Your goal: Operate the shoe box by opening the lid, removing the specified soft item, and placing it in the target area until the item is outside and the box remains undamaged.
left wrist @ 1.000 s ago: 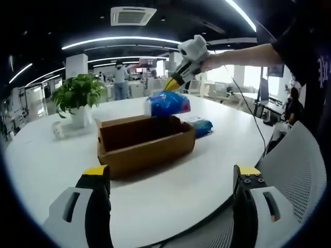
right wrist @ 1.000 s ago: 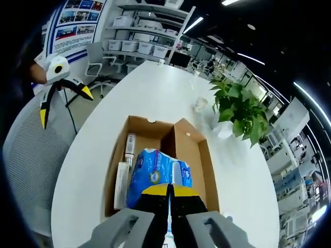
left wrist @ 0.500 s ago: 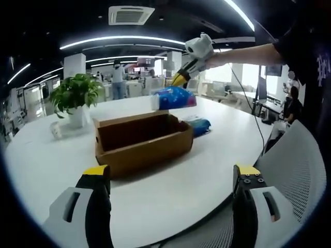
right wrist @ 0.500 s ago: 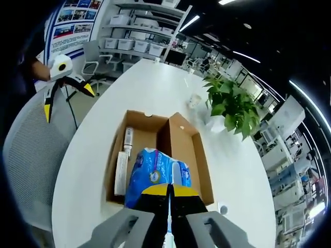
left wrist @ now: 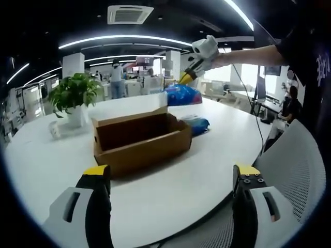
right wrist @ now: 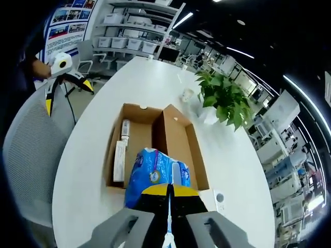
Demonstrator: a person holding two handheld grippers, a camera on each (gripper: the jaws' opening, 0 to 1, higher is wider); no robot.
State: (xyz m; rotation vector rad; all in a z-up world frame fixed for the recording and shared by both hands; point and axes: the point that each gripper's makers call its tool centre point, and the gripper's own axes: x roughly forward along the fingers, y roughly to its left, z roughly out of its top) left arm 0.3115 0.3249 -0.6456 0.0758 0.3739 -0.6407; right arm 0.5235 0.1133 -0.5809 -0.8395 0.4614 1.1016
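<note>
right gripper (right wrist: 168,190): jaws pinched a blue soft pack (right wrist: 158,173), held above the open shoe box (right wrist: 150,147) at its 6 o'clock end. left gripper (left wrist: 168,178): jaws spread wide, nothing between them, low over the white surface (left wrist: 170,181). potted plant (left wrist: 76,95) at 10 o'clock. second blue pack (left wrist: 197,125) lay just beside the box.

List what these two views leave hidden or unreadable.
- Left gripper view: inside of the shoe box, hidden by its near wall.
- Left gripper view: the blue item on the table, half hidden behind the box.
- Right gripper view: print on the blue soft pack, too small; the right gripper covers its near end.
</note>
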